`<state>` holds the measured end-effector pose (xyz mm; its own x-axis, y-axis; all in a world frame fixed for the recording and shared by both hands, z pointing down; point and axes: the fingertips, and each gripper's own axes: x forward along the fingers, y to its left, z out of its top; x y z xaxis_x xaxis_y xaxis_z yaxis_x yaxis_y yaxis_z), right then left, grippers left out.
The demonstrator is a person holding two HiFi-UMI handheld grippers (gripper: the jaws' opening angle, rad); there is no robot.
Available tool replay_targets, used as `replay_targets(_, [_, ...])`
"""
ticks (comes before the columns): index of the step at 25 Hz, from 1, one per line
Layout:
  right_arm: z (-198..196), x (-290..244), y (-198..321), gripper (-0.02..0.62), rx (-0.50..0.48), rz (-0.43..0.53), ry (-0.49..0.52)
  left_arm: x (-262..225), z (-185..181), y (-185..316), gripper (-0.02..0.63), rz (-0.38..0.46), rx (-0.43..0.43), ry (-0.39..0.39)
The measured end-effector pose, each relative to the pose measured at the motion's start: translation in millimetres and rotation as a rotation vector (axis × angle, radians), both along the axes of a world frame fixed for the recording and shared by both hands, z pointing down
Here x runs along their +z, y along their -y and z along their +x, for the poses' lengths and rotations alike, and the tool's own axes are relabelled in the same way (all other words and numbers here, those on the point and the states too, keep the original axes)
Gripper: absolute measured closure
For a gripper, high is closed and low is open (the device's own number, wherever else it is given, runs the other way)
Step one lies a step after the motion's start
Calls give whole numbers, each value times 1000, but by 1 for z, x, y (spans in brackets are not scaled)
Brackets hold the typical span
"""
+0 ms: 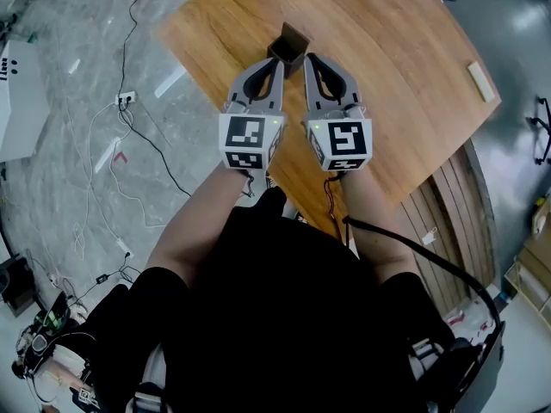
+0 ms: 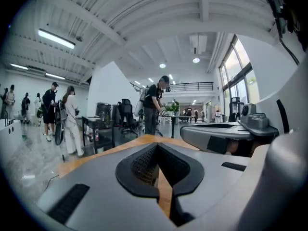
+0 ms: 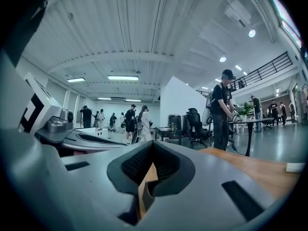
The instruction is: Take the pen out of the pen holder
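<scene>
In the head view a dark square pen holder [image 1: 291,46] stands on the round wooden table [image 1: 405,50], just beyond both gripper tips. No pen shows in it from here. My left gripper [image 1: 277,59] and right gripper [image 1: 310,58] are held side by side over the table's near edge, tips almost at the holder. Each has its jaws closed together with nothing between them. In the left gripper view the left gripper [image 2: 156,146] shows only a thin slit of wood. The right gripper [image 3: 152,145] looks the same in its own view.
A small white block [image 1: 482,82] lies at the table's far right, also the white block [image 3: 294,167] in the right gripper view. Cables [image 1: 129,127] trail over the floor to the left. People [image 2: 155,105], office chairs and desks stand far across the hall.
</scene>
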<state>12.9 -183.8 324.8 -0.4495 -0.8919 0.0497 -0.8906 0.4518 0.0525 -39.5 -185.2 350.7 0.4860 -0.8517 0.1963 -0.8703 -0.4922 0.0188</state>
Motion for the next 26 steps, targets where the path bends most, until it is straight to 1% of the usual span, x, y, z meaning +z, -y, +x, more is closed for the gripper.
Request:
replay_targets(3, [4,-8,-5,581,9,10,6,-13,4,-4,606,29,4,-2])
replay_targets(8, [10,-15,-11,581,10,27,2,-23,12,-11,606,43,16,-5])
replay_targets(13, [16,-14,-14,581,18,22,-2,-25,18,-14,606,57,24,-9])
replay_targets(26, [18,-15,-21,581,15,21,-6,-30,24,-19,606,64,31,-12])
